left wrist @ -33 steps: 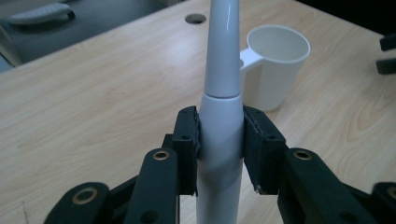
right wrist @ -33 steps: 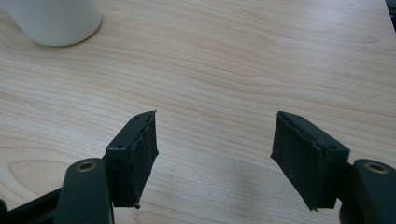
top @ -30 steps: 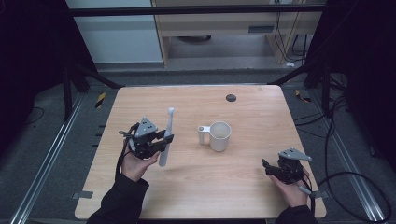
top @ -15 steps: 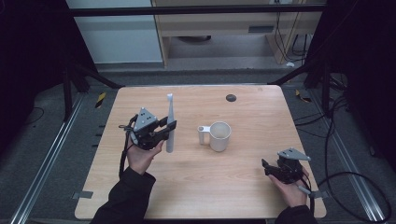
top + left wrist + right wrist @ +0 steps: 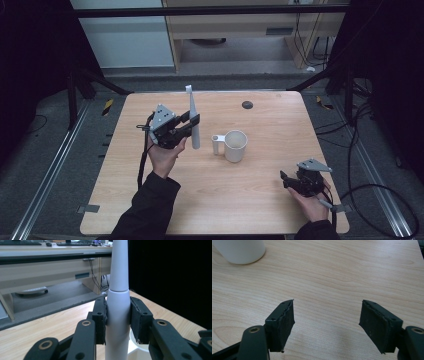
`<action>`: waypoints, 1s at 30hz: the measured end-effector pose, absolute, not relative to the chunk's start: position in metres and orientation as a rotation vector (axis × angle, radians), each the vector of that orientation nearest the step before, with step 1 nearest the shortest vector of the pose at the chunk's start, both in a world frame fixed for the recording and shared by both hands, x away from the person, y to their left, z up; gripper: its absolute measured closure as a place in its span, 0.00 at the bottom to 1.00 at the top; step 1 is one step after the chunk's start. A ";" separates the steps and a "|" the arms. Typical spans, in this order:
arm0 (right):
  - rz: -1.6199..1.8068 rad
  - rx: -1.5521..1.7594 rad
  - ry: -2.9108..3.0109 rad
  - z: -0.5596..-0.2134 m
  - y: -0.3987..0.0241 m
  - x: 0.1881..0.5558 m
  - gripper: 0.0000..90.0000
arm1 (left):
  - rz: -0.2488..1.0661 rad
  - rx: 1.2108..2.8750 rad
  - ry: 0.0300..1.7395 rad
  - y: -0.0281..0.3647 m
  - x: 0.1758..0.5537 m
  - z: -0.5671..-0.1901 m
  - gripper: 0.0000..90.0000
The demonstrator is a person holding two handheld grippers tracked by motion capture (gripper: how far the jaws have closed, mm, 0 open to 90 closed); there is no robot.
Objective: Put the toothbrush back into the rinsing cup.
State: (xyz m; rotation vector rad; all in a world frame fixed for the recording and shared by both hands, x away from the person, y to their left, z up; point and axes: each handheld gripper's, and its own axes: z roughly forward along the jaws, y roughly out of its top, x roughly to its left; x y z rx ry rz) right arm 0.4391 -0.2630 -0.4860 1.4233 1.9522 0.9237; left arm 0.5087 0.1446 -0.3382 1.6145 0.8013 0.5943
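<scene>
White electric toothbrush point(image 5: 193, 120) upright, clamped in left gripper point(image 5: 192, 125) above table point(image 5: 260, 200) left of mug point(image 5: 235, 145); right gripper point(image 5: 284, 180) spread, holding nothing, near front right corner.

The electric toothbrush point(image 5: 193, 120) is plain white, and so is the mug point(image 5: 235, 145) with its handle. The table point(image 5: 260, 200) is pale wood with a wavy grain (one small dark disc point(image 5: 247, 104) sits on it). Both grippers, left point(image 5: 192, 121) and right point(image 5: 285, 178), are black with grey top plates. The sleeve point(image 5: 150, 210) is black.
</scene>
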 end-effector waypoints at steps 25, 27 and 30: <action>0.925 1.430 1.959 -0.489 -0.264 0.441 0.30 | 0.546 1.483 0.763 0.113 0.532 -0.326 0.75; 0.925 1.432 1.962 -0.489 -0.263 0.441 0.30 | 0.541 1.480 0.758 0.110 0.533 -0.327 0.75; 0.924 1.429 1.963 -0.489 -0.263 0.441 0.30 | 0.534 1.478 0.750 0.103 0.534 -0.328 0.75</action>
